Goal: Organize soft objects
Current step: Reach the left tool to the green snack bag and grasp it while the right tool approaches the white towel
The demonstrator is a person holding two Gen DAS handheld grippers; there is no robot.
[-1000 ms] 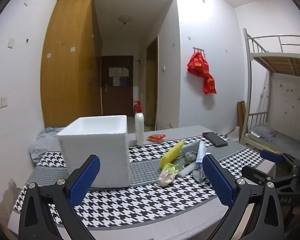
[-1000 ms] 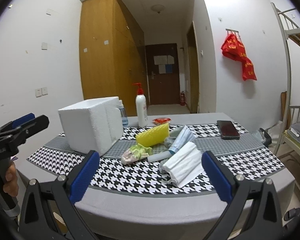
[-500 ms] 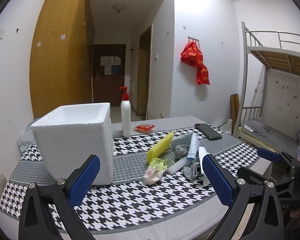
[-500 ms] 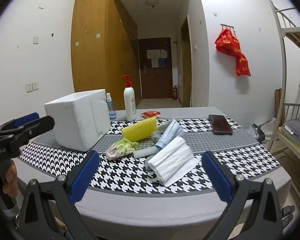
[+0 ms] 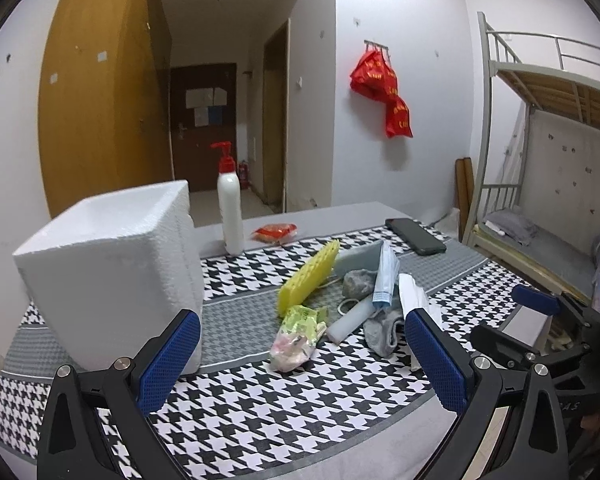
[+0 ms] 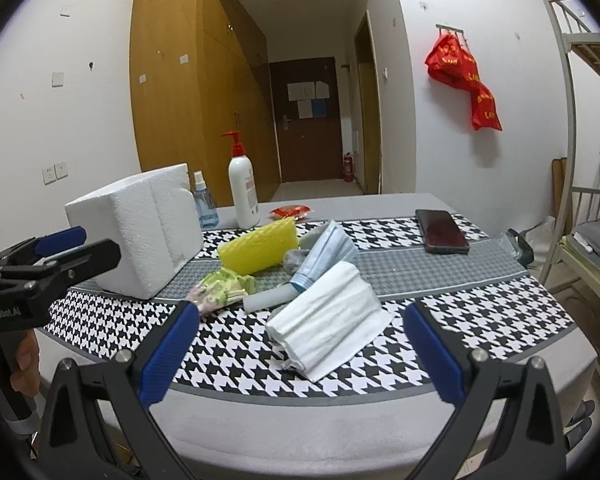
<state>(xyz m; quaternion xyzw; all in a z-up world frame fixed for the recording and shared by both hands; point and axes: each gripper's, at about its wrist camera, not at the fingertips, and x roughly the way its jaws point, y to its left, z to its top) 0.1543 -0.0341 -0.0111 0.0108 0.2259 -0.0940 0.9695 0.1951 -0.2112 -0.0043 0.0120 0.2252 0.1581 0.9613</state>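
Hovering over the counter (image 6: 380, 420), left claw (image 5: 300, 360) and right claw (image 6: 300, 356) both spread wide, holding nothing. Soft pile mid-counter: white cloth (image 6: 326, 326), yellow sponge (image 6: 258, 246), grey sock (image 5: 384, 330), beside foam box (image 5: 108, 280).

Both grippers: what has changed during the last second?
The left gripper and the right gripper moved closer to the table, the left also nearer the foam box. Both stayed open and empty. The soft pile lies untouched.
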